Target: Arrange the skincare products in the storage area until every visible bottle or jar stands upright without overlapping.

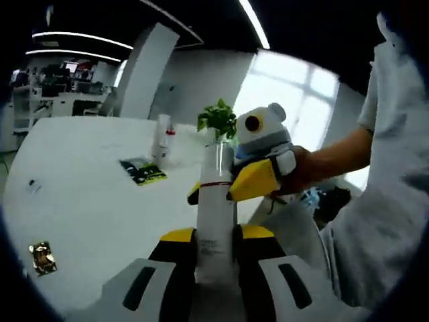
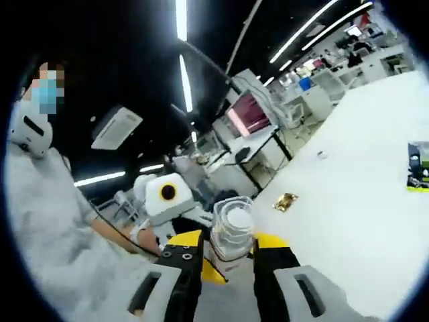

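Note:
A tall white bottle [image 1: 214,218] with a clear cap [image 1: 216,161] and a thin red band at the neck is held above the white table [image 1: 87,201]. My left gripper [image 1: 216,235] is shut on its lower body. From the right, my right gripper [image 1: 224,188], held by a person's hand, has its yellow jaw tips closed on the bottle's neck just under the cap. In the right gripper view I look down on the clear cap [image 2: 231,231], clamped by the right gripper [image 2: 226,243]. The left gripper [image 2: 213,268] shows just beyond it.
A second white bottle with a red cap [image 1: 163,137] stands farther back on the table beside a green plant [image 1: 218,119]. A dark packet [image 1: 143,171] and a gold wrapper [image 1: 42,257] lie flat. The person stands at the right. An office lies behind.

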Action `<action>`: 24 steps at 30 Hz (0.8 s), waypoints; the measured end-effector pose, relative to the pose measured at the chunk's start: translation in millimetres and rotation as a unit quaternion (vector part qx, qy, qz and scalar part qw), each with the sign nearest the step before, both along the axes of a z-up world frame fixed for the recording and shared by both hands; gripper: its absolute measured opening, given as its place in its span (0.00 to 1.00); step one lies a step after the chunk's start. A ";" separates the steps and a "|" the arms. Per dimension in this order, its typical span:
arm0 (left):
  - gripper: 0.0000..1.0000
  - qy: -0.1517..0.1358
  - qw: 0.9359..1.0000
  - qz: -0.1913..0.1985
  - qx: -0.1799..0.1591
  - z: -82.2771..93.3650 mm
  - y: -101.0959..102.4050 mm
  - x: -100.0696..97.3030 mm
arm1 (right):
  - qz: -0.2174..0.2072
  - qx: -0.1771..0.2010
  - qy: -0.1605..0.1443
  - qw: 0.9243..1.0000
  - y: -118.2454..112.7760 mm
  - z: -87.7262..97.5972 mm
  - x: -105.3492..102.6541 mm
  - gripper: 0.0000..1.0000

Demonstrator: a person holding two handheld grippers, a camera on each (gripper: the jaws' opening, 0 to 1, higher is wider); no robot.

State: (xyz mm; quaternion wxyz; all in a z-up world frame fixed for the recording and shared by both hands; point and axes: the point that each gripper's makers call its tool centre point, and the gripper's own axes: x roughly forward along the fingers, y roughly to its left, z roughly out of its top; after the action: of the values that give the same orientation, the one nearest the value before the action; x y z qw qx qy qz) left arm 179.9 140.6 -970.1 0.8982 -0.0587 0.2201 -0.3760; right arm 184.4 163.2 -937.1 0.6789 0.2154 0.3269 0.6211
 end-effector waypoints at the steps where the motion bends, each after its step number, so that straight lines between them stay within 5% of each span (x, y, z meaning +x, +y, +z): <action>1: 0.19 -0.004 1.000 0.005 0.026 -5.2 2.1 0.7 | -0.033 -0.015 0.027 0.999 3.1 -7.4 4.3 0.35; 3: 0.19 -0.021 0.997 0.011 0.070 -11.6 4.1 1.9 | -0.076 -0.029 0.061 0.995 4.1 -16.6 10.5 0.32; 7: 0.19 -0.043 0.993 0.025 0.104 -14.0 8.8 5.0 | -0.152 -0.035 0.138 0.978 0.8 -29.6 24.1 0.21; 9: 0.19 -0.037 0.995 0.024 0.093 -13.5 9.9 7.0 | -0.127 -0.031 0.086 0.988 4.9 -23.3 24.1 0.20; 12: 0.19 -0.057 0.995 0.026 0.077 -2.9 12.4 9.8 | -0.096 -0.018 0.054 0.994 8.9 -10.1 25.6 0.17; 15: 0.18 -0.040 0.999 0.016 0.018 5.4 8.8 8.2 | -0.019 -0.025 -0.019 0.999 10.0 0.3 19.9 0.16; 17: 0.18 -0.026 1.000 0.008 -0.009 7.8 6.2 6.3 | 0.025 -0.030 -0.073 0.997 8.8 6.7 16.1 0.16; 24: 0.19 -0.023 1.000 -0.014 -0.008 6.2 1.0 1.0 | 0.112 -0.030 -0.115 0.987 2.1 14.2 8.7 0.16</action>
State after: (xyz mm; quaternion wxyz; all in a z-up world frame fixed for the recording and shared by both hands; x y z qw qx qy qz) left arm 180.8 141.6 -963.9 0.8972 -0.0541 0.1970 -0.3916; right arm 193.1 165.3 -922.9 0.6445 0.0840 0.2875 0.7035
